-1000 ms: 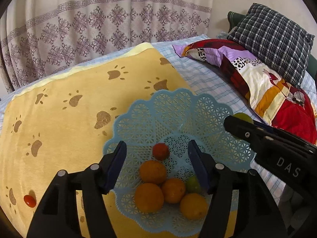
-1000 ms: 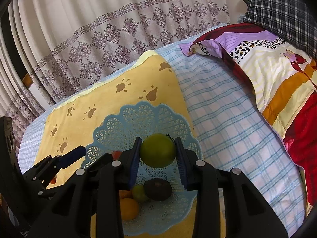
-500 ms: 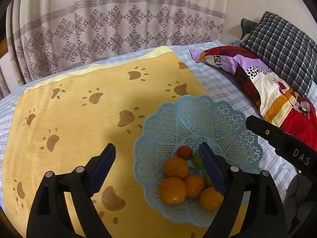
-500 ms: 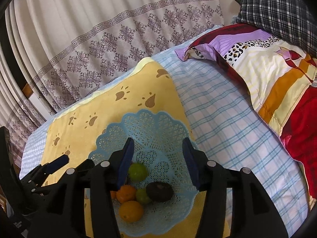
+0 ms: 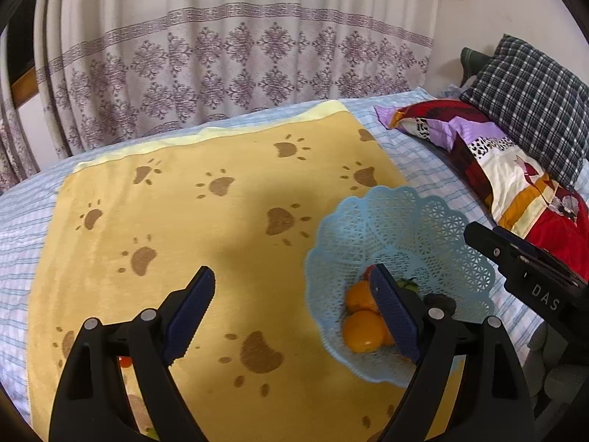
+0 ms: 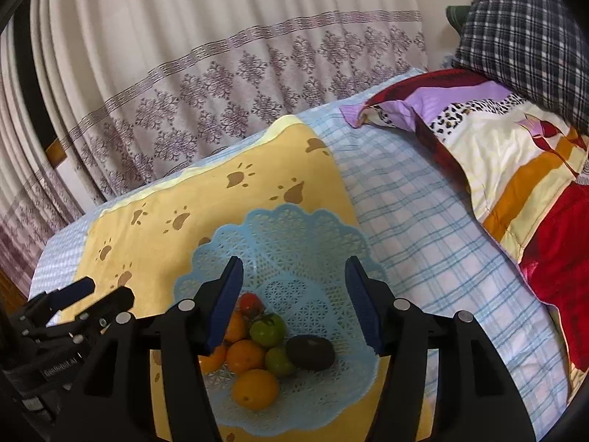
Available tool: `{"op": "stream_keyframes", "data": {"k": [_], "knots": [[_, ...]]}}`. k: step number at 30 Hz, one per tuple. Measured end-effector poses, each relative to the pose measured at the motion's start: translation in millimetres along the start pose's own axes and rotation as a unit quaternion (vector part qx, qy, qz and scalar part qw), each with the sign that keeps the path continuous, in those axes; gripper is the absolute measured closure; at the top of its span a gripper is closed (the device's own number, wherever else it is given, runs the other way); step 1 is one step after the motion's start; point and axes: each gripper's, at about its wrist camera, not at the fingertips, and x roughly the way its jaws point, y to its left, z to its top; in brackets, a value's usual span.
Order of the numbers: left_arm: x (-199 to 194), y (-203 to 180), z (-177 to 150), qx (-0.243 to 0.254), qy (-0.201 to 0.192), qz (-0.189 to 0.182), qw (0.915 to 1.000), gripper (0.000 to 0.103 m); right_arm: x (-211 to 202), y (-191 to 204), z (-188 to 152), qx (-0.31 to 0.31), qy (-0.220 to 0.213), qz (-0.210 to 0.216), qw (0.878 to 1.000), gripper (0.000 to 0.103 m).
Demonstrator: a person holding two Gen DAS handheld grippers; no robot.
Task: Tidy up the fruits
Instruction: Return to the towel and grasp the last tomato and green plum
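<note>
Looking along the left gripper (image 5: 292, 316), its jaws gaping empty over the paw-print blanket (image 5: 206, 228), a small red fruit (image 5: 126, 361) behind its finger risks being overlooked, while from the right gripper (image 6: 294, 304), equally spread and empty, the blue lattice basket (image 6: 294, 228) of oranges (image 6: 254, 388) could tip on soft bedding if nudged.

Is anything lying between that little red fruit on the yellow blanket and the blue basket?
Nothing visible does. Only bare yellow blanket lies between the red fruit and the blue basket. The open left gripper hangs over that stretch, and the basket's raised rim would need clearing.
</note>
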Motion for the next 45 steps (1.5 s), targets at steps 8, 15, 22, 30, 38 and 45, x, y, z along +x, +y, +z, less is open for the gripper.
{"op": "stream_keyframes", "data": {"k": [8, 15, 22, 30, 38, 45], "knots": [[-20.0, 33.9, -6.8, -0.016, -0.008, 0.027, 0.9995, 0.018, -3.2, 30.0, -13.3, -0.045, -0.004, 0.015, 0.999, 0.033], [-35.9, 73.2, -20.5, -0.017, -0.01, 0.067, 0.9976, 0.018, -0.5, 55.4, -28.6, -0.077, 0.009, 0.035, 0.996, 0.033], [-49.4, 118.2, -38.9, -0.03, -0.003, 0.102, 0.9943, 0.018, 6.9, 85.2, -46.6, -0.113, 0.035, 0.059, 0.991, 0.033], [-53.9, 152.9, -57.1, -0.053, 0.007, 0.12, 0.9914, 0.018, 15.2, 124.2, -68.6, -0.144, 0.077, 0.099, 0.982, 0.033], [-49.7, 169.6, -68.3, -0.073, 0.015, 0.118, 0.9901, 0.018, 19.7, 177.3, -104.2, -0.19, 0.115, 0.148, 0.964, 0.033], [-44.9, 184.0, -76.2, -0.086, 0.025, 0.122, 0.9884, 0.018, 26.1, 216.1, -133.5, -0.211, 0.15, 0.18, 0.949, 0.033]]}}
